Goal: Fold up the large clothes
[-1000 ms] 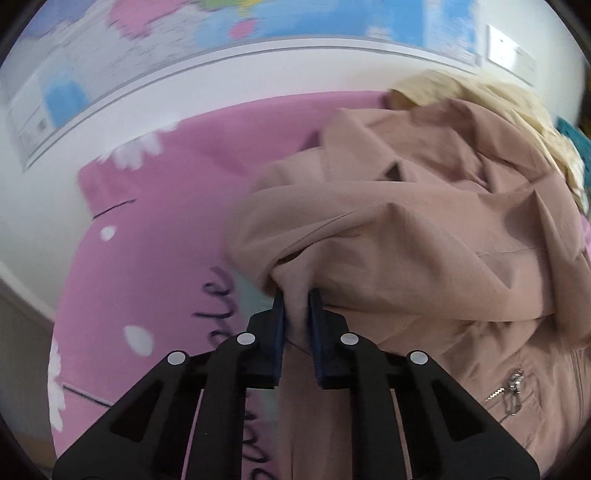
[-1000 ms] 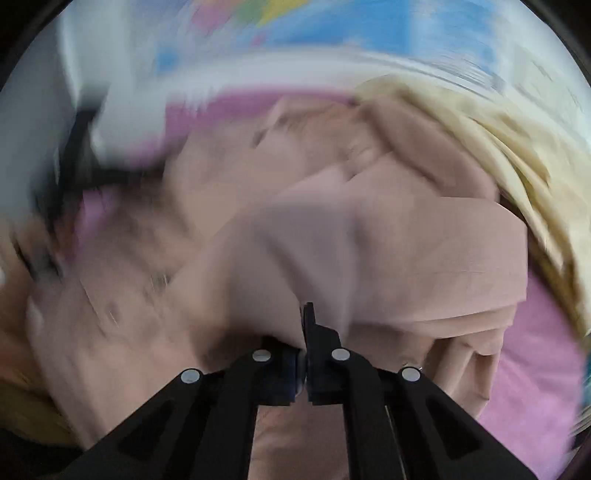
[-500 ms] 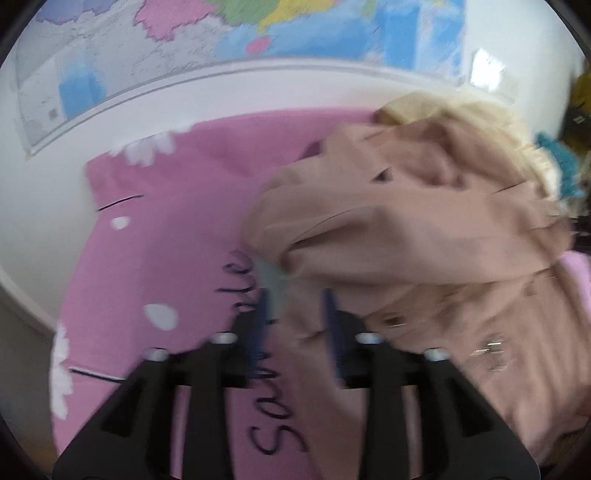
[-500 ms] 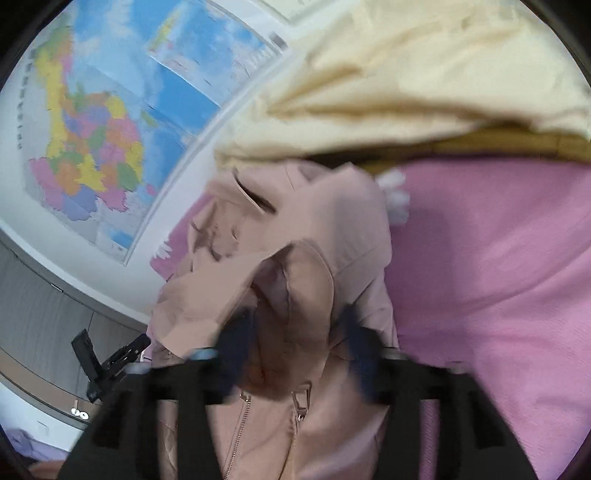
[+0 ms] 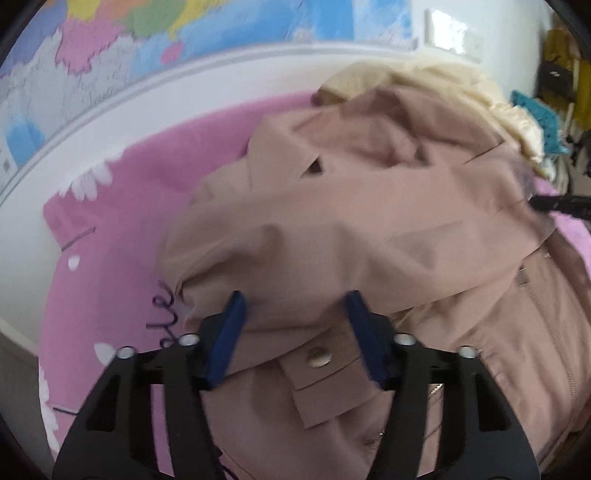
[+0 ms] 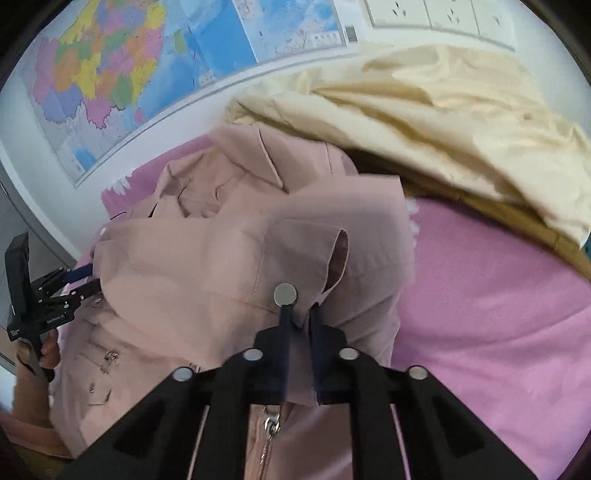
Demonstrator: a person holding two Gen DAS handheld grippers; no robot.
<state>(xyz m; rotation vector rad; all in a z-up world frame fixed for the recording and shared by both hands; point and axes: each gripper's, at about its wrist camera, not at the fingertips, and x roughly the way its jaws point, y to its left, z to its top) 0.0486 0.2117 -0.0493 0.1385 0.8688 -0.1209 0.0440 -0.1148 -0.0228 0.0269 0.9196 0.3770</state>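
Observation:
A dusty-pink jacket [image 5: 369, 221] lies bunched on a pink blanket [image 5: 122, 236]; it also shows in the right wrist view [image 6: 207, 266]. My left gripper [image 5: 293, 306] is open, its blue pads on either side of a sleeve fold with a snap-button cuff [image 5: 319, 358] between them. My right gripper [image 6: 298, 314] has its jaws close together on the other sleeve's cuff, right by a metal snap [image 6: 285, 294]. The left gripper also shows in the right wrist view [image 6: 79, 278], at the jacket's left edge.
A cream garment [image 6: 443, 122] is heaped at the back right on the blanket [image 6: 498, 314]. A wall map [image 6: 147, 66] hangs behind, with wall sockets [image 6: 436, 14] beside it. A teal object [image 5: 543, 125] sits at the far right.
My left gripper has let go of the sleeve fold and opened wide. My right gripper opened half a second ago and has now closed on the sleeve cuff.

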